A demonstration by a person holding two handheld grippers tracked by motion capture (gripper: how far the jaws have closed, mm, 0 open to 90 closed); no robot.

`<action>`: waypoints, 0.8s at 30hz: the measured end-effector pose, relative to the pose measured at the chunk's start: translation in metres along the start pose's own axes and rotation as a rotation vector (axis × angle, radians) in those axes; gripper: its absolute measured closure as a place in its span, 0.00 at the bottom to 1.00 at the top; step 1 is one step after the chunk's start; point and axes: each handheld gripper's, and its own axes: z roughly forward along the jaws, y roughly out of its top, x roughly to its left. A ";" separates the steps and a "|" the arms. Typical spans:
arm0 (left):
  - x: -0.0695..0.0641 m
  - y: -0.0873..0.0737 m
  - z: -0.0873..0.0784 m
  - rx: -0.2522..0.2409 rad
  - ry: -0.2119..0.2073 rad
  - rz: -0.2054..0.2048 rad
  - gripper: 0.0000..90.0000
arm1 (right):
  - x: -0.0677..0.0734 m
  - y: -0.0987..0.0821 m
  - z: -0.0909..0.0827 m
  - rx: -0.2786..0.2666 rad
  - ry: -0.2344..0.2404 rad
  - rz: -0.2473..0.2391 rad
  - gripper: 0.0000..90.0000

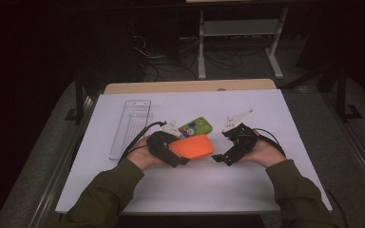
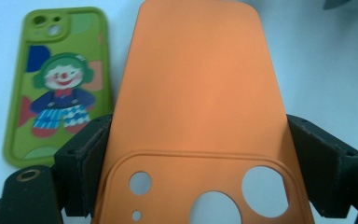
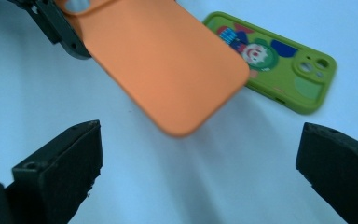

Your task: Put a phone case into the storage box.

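An orange phone case (image 2: 200,93) is clamped at its camera end by my left gripper (image 2: 200,172), its black pads (image 2: 81,163) pressing on both long edges. The case (image 1: 195,146) juts out to the right above the white table, tilted. Behind it a green phone case (image 1: 197,127) with a clown picture (image 2: 58,84) lies flat. My right gripper (image 1: 222,145) stands open just right of the orange case's free end (image 3: 168,60). Its jaws are wide apart and hold nothing (image 3: 200,172). The green case (image 3: 275,60) lies beyond.
A clear plastic tray (image 1: 130,128) lies lengthwise at the table's left. The white table top (image 1: 195,190) ends in a wooden strip (image 1: 190,86) at the far side. Dark floor, cables and a metal stand (image 1: 237,42) lie behind.
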 end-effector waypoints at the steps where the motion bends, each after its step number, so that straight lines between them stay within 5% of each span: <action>1: 0.001 0.000 0.000 -0.001 0.006 -0.004 0.17 | 0.001 -0.002 0.000 -0.002 -0.006 0.026 0.00; 15: 0.007 -0.002 -0.005 -0.007 0.049 -0.068 0.17 | 0.008 -0.028 0.007 -0.072 -0.132 0.180 0.00; 18: 0.006 -0.002 -0.003 -0.027 0.052 -0.100 0.17 | 0.009 -0.032 0.011 -0.109 -0.170 0.193 0.00; 24: 0.010 -0.002 -0.006 -0.003 0.045 -0.074 0.17 | 0.014 -0.035 0.020 -0.122 -0.213 0.163 0.00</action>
